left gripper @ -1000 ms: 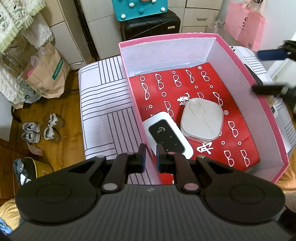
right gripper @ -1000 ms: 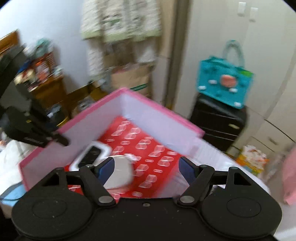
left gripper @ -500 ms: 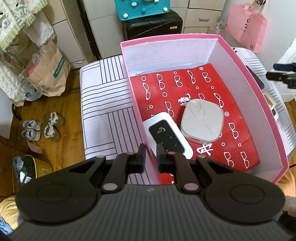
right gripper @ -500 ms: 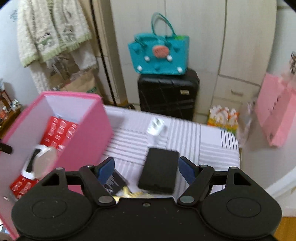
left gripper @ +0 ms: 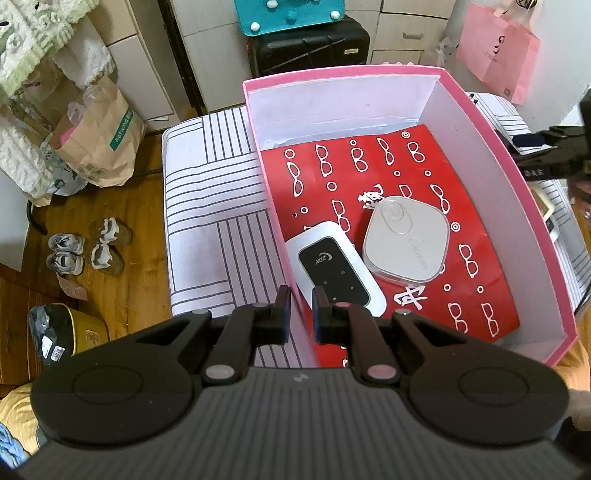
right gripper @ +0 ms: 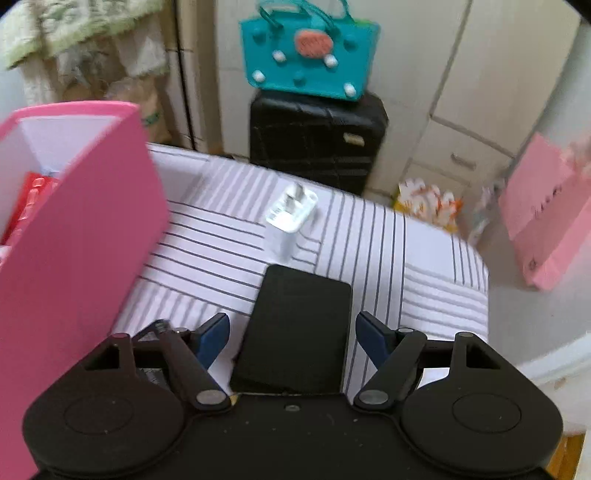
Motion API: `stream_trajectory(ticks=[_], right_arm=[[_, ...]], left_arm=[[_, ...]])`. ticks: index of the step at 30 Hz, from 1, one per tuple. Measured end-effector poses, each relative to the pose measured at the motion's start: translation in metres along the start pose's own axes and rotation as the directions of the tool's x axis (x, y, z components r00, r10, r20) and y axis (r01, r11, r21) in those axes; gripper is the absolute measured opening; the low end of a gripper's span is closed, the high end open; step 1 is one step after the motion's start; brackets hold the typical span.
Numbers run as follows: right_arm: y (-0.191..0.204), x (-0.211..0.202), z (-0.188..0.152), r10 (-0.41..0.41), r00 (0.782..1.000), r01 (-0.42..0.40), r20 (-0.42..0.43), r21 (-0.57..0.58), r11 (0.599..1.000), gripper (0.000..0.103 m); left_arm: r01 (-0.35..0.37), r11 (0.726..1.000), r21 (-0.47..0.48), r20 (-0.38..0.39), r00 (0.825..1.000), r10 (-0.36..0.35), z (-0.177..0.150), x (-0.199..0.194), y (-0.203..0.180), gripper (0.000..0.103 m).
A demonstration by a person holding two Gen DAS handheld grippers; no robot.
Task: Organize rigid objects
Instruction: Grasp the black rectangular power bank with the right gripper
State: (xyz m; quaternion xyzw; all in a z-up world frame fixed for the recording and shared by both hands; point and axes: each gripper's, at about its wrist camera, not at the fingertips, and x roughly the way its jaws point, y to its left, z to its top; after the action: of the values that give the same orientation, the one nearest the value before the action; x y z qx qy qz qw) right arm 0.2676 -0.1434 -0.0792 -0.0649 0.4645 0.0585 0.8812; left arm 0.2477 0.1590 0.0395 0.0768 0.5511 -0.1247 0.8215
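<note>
Jaws gaping wide on right gripper (right gripper: 291, 334), straddling black slab (right gripper: 295, 332) lying on striped bed (right gripper: 424, 280) beside pink box (right gripper: 74, 240); left gripper (left gripper: 300, 310) pinching box wall. Probably needing lowering, then closing.

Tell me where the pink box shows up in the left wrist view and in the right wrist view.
Left wrist: the pink box fills the centre and right, open, seen from above, with the left gripper shut on its near left wall.
Right wrist: the box is at the left edge, its outer side wall facing the camera.
Shared landmark: the teal bag on the black suitcase.
</note>
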Motion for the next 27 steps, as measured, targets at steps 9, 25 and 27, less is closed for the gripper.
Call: stream_trajectory(ticks=[9, 25, 27], right_arm=[[-0.014, -0.001, -0.008, 0.040, 0.999, -0.041, 0.031, 0.031, 0.999, 0.068], [0.003, -0.098, -0.001, 0.152, 0.954, -0.140, 0.258, -0.064, 0.988, 0.068], [0.012, -0.113, 0.003, 0.218, 0.935, -0.203, 0.280, -0.082, 0.976, 0.068]], left_arm=[[-0.009, 1.000, -0.009, -0.019, 1.000, 0.009, -0.001, 0.002, -0.002, 0.011], [0.020, 0.999, -0.035, -0.013, 1.000, -0.020, -0.002, 0.002, 0.005, 0.011], [0.019, 0.999, -0.040, -0.007, 1.000, -0.019, -0.003, 0.002, 0.004, 0.011]])
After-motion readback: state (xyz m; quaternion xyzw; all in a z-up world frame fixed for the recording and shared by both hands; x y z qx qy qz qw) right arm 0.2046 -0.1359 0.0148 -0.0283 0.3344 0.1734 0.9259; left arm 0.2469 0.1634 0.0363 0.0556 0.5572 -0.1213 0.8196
